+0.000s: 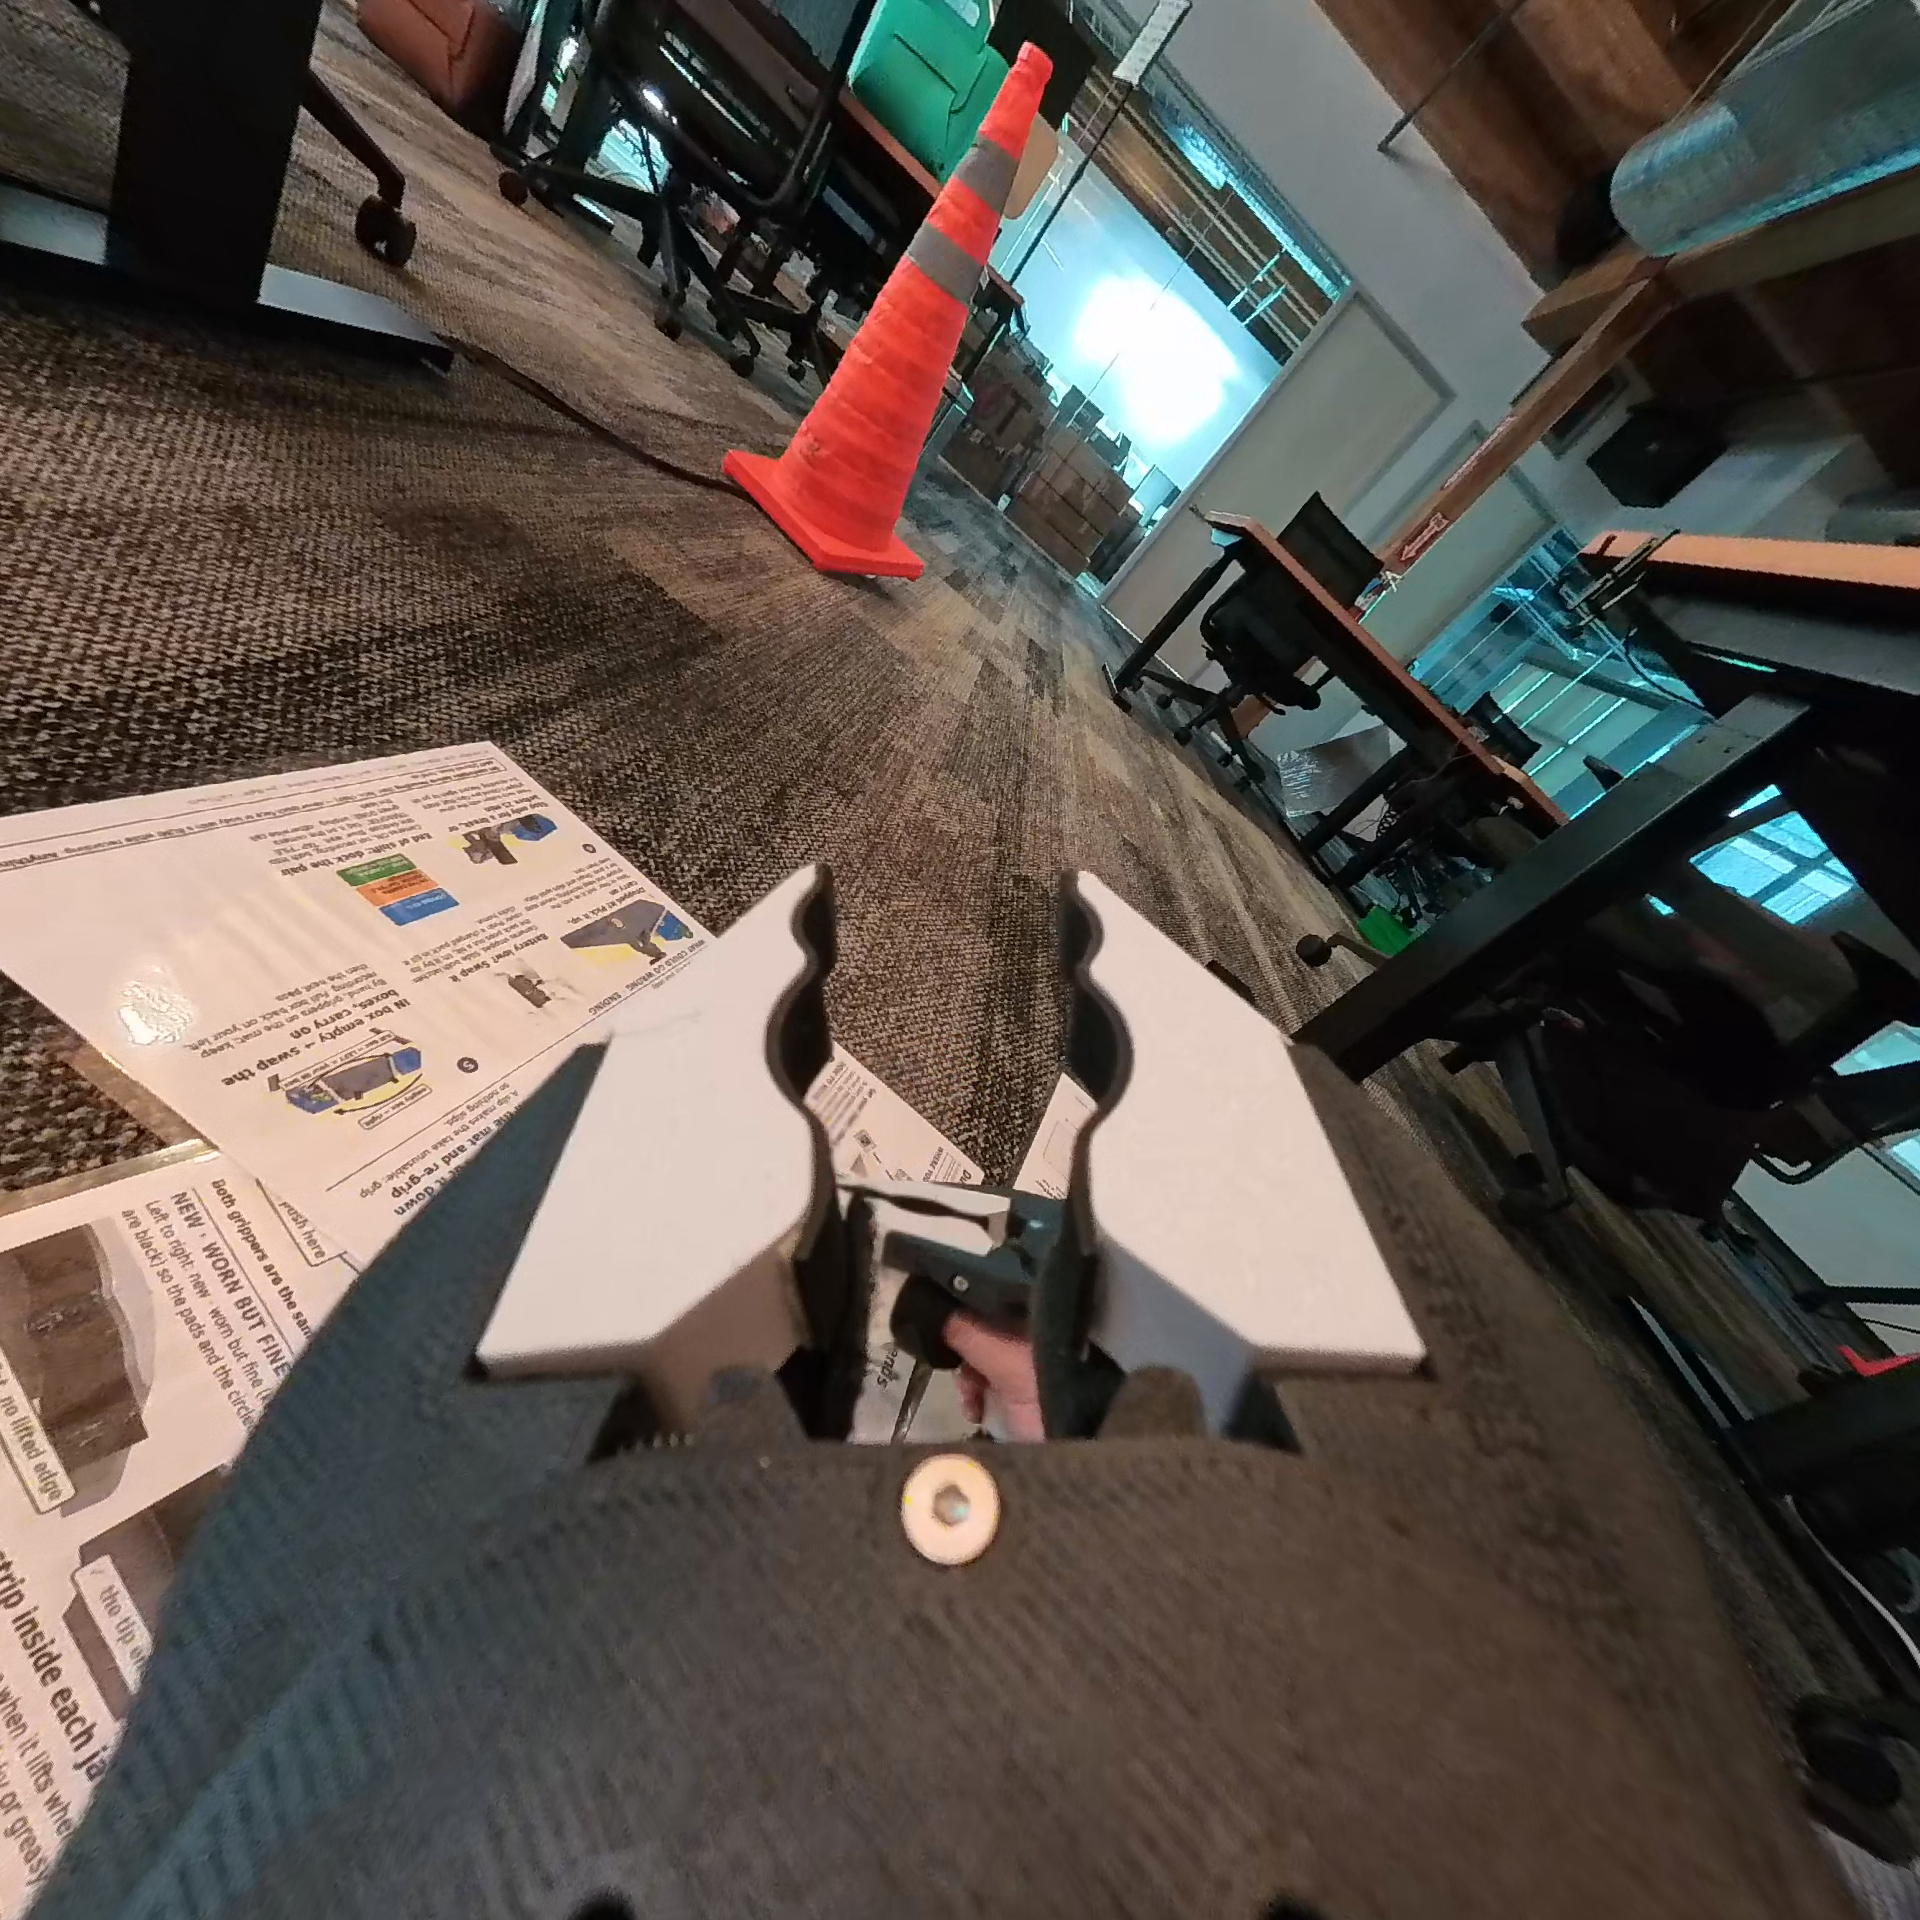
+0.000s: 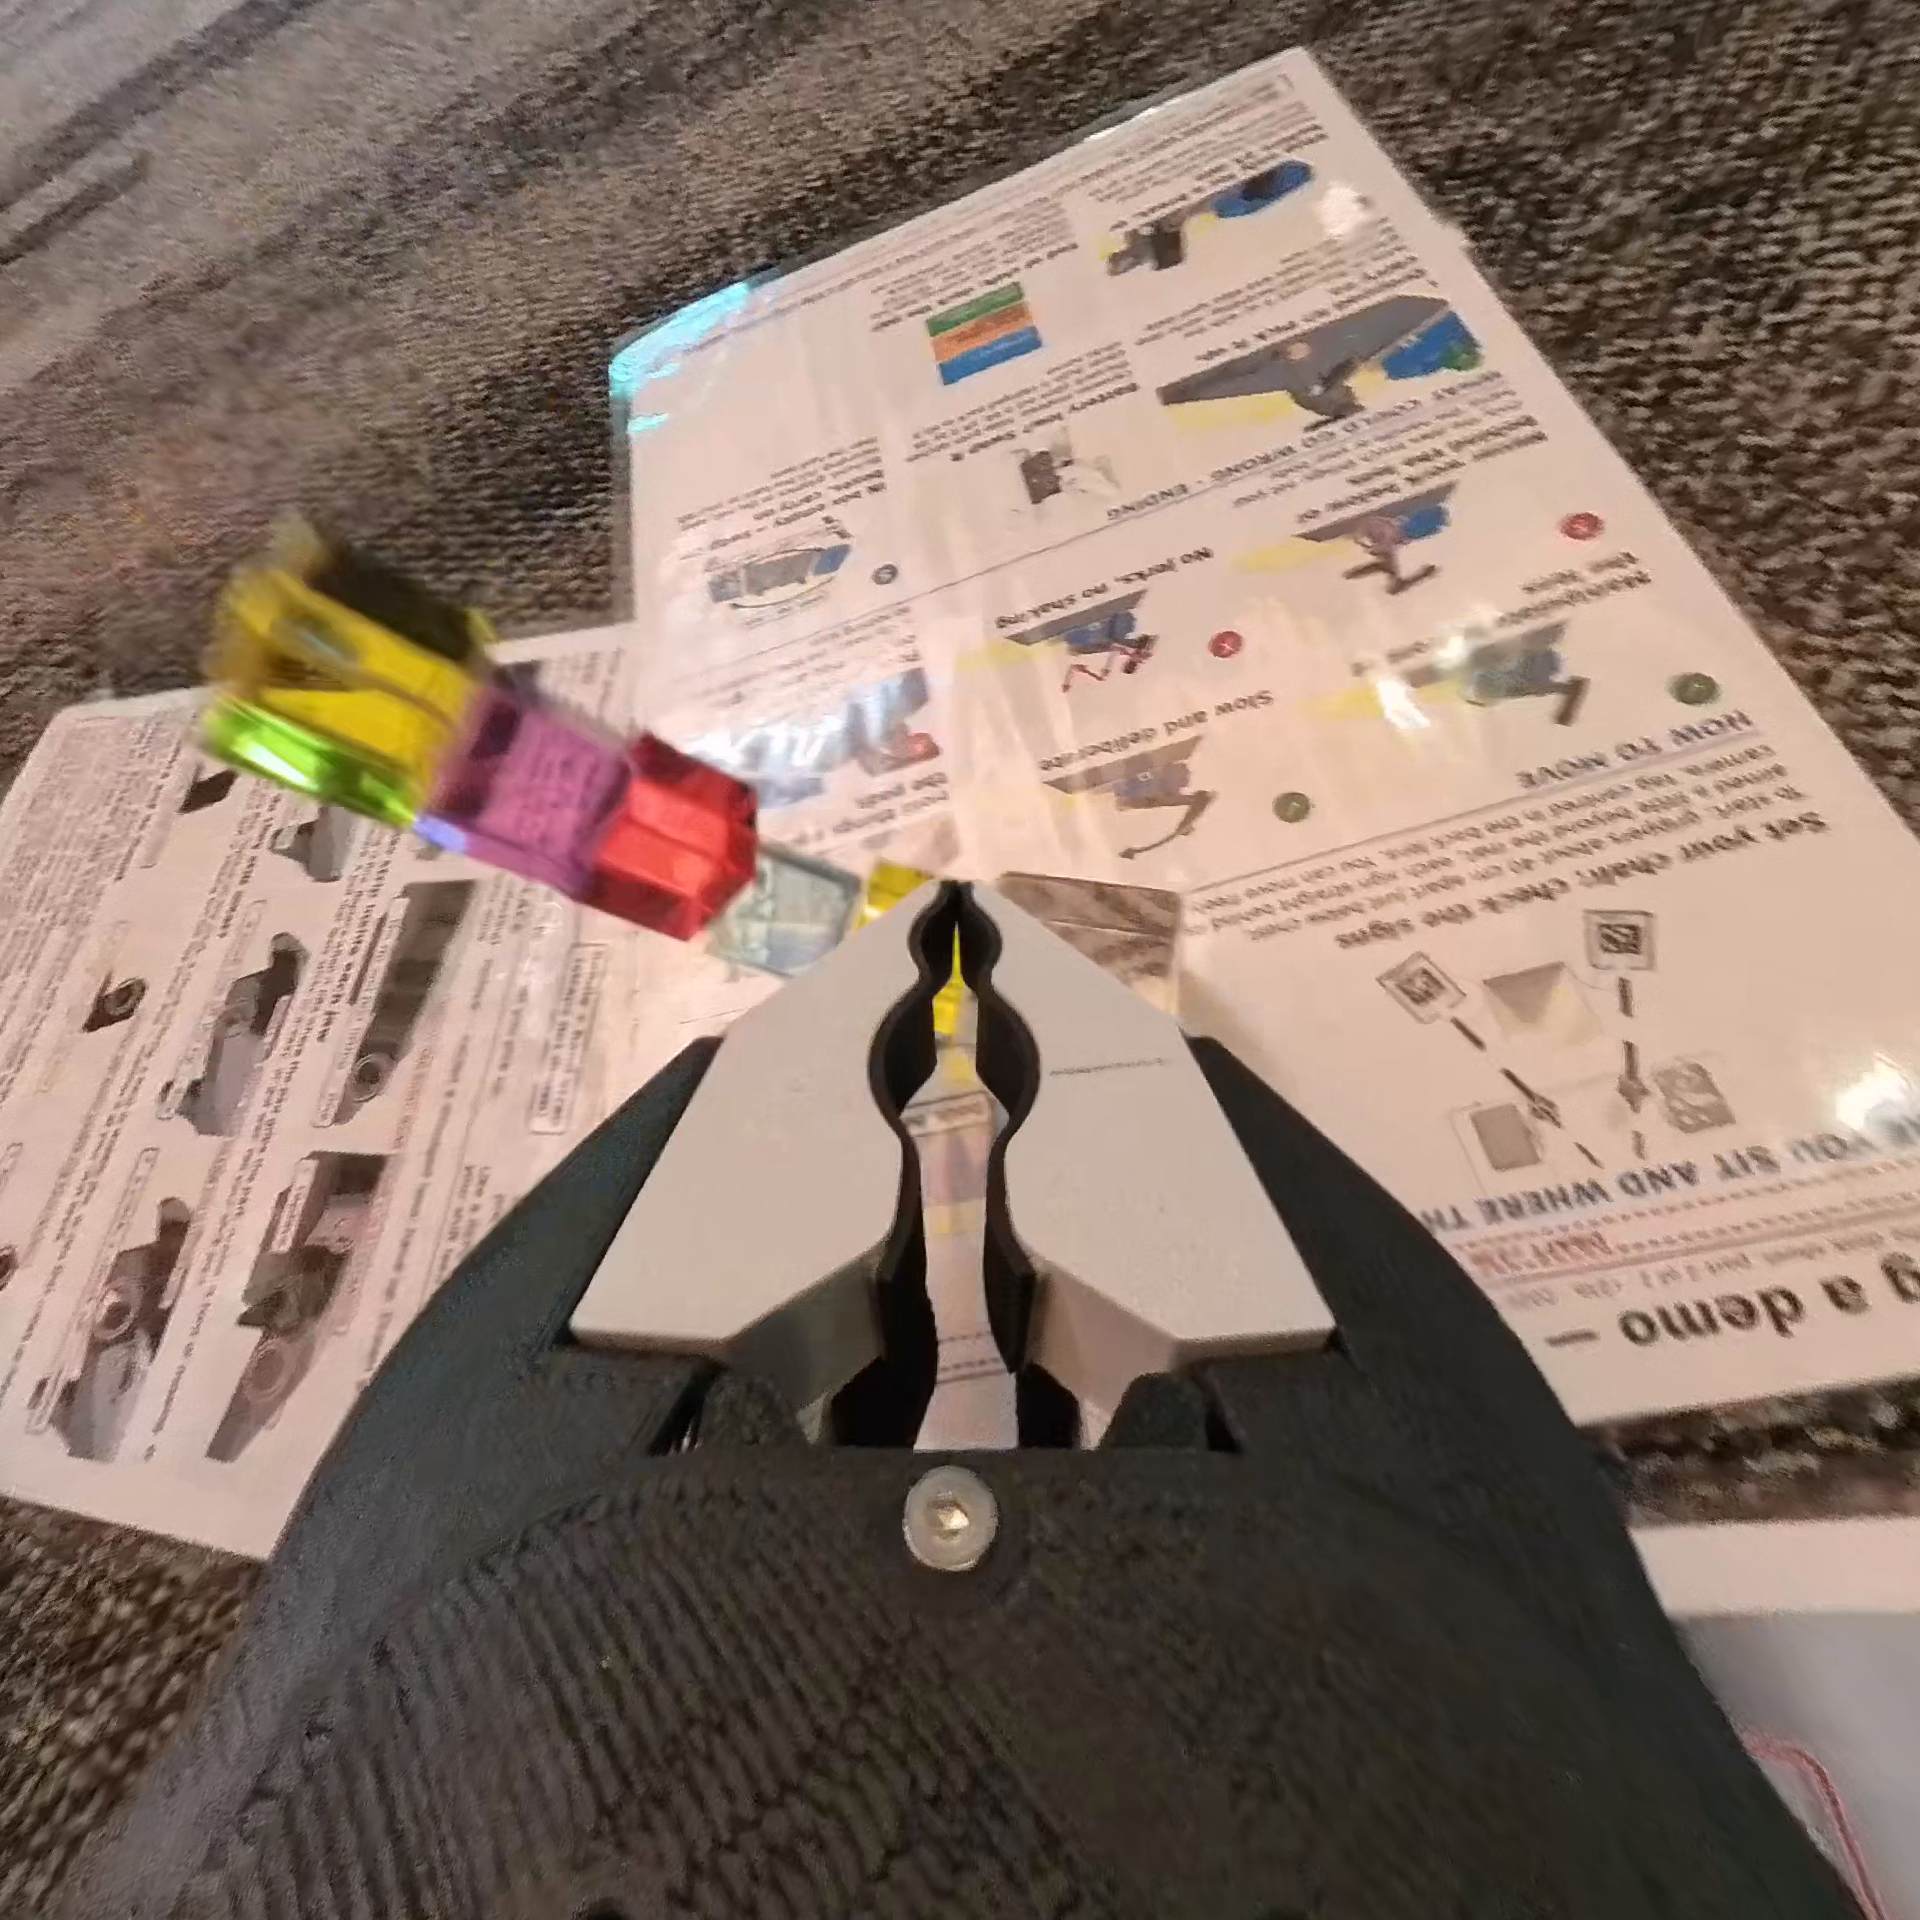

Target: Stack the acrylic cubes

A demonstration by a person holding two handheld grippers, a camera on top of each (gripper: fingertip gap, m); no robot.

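While the left wrist view looks far across the carpet [image 1: 727,623] to an orange cone [image 1: 894,343] and desks, only the right wrist view shows the see-through colored blocks [image 2: 488,758]. They lie in a row on the printed sheets [image 2: 1195,623], just left of the right gripper [image 2: 956,894], whose tips touch with nothing between. The left gripper [image 1: 945,894] gapes wide over bare carpet.

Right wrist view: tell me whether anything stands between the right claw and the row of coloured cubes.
Nothing visible does. The right claw, tips together, hovers over the printed sheets; the row of coloured cubes lies to its left, with only a clear tile and a yellow piece lying flat near the tips.
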